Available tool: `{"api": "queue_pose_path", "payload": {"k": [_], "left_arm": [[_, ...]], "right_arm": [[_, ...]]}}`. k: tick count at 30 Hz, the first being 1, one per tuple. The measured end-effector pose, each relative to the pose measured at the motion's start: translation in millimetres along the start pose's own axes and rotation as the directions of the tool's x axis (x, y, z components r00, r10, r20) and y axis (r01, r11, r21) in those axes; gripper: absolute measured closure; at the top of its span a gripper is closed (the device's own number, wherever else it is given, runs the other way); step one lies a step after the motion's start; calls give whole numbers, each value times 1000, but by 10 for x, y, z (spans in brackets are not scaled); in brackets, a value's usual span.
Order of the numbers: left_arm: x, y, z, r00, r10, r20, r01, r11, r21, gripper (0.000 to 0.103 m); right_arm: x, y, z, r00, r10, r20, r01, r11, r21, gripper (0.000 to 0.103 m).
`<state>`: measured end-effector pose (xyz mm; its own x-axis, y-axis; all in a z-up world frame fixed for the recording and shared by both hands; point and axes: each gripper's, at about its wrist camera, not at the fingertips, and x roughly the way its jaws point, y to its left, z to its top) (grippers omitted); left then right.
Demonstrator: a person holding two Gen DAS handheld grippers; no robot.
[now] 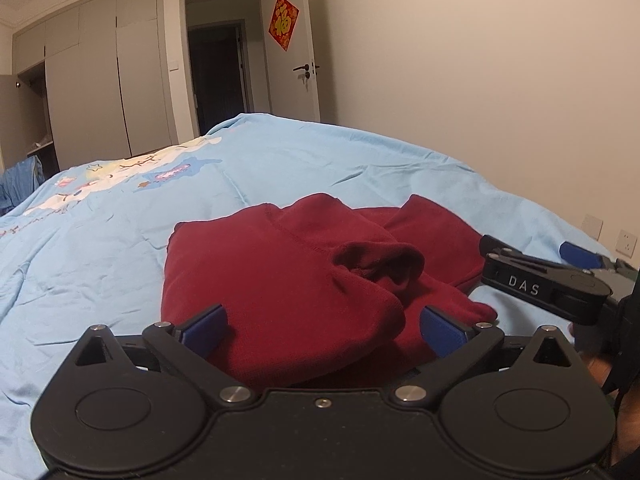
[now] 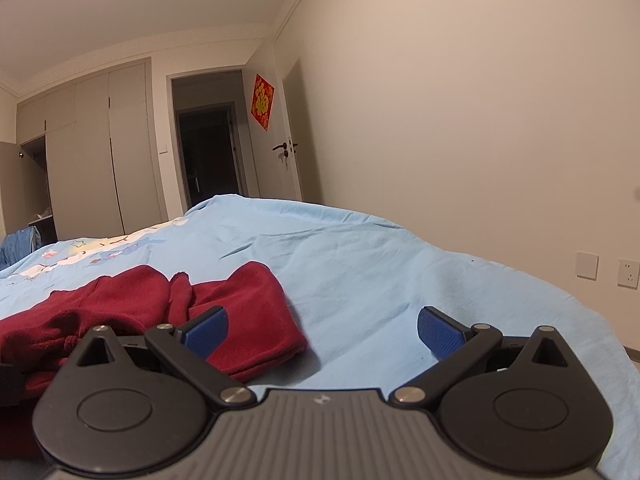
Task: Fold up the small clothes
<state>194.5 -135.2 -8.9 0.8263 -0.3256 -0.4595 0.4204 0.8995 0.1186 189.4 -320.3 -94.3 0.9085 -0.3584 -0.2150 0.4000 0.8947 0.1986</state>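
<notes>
A dark red garment [image 1: 280,276] lies bunched on the light blue bedspread [image 1: 280,168], with a sleeve cuff [image 1: 380,260] folded onto its middle. My left gripper [image 1: 322,328] is open, its blue pads on either side of the garment's near edge. In the right wrist view the same red garment [image 2: 248,304] lies to the left. My right gripper [image 2: 322,330] stands open over bare bedspread [image 2: 380,272], its left pad [image 2: 206,330] just in front of the garment's right edge. The right gripper [image 1: 552,276] also shows at the right of the left wrist view.
The bed reaches far back, with a cartoon print [image 1: 120,180] at its left. Beyond it are wardrobe doors [image 1: 104,80], an open doorway [image 1: 220,76] and a door with a red decoration [image 1: 283,22]. A plain wall [image 1: 480,80] with sockets [image 1: 626,243] runs along the right.
</notes>
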Motion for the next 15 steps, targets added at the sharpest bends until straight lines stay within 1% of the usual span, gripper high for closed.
{"api": "queue_pose_path", "payload": {"k": [1,4,7,9,10,11,12,13,14,15], "left_arm": [[0,-4,-10,1000,1,-7,0,1000,14,1],[-40,-20,-70,1000,10,-6,-9,997,71,2],[-79,-49,-137,999,51,5,-51,989,142,7],[-95,-63,-164,998,68,18,-70,981,180,9],[-99,-69,-170,997,74,21,-77,978,192,12],[-102,-75,-174,996,83,25,-86,976,201,14],[-106,-78,-175,996,89,31,-93,974,204,18],[-108,-79,-176,996,88,33,-93,974,207,23],[-114,-76,-174,996,82,35,-88,974,208,25],[-118,-76,-174,996,77,38,-84,974,208,30]], "right_arm": [[6,-4,-1,1000,18,-7,-18,1000,1,0],[25,-20,1,993,116,-26,-116,993,7,0],[45,0,29,974,220,-54,-220,975,7,0],[49,39,76,959,272,-78,-272,962,12,0],[49,56,106,948,307,-89,-306,952,19,0],[55,70,141,932,349,-103,-347,937,34,0],[67,84,179,915,386,-118,-382,922,58,0],[81,97,215,901,414,-130,-405,910,86,0],[106,110,246,888,436,-143,-422,899,117,0],[138,121,275,872,465,-156,-445,883,148,4]]}}
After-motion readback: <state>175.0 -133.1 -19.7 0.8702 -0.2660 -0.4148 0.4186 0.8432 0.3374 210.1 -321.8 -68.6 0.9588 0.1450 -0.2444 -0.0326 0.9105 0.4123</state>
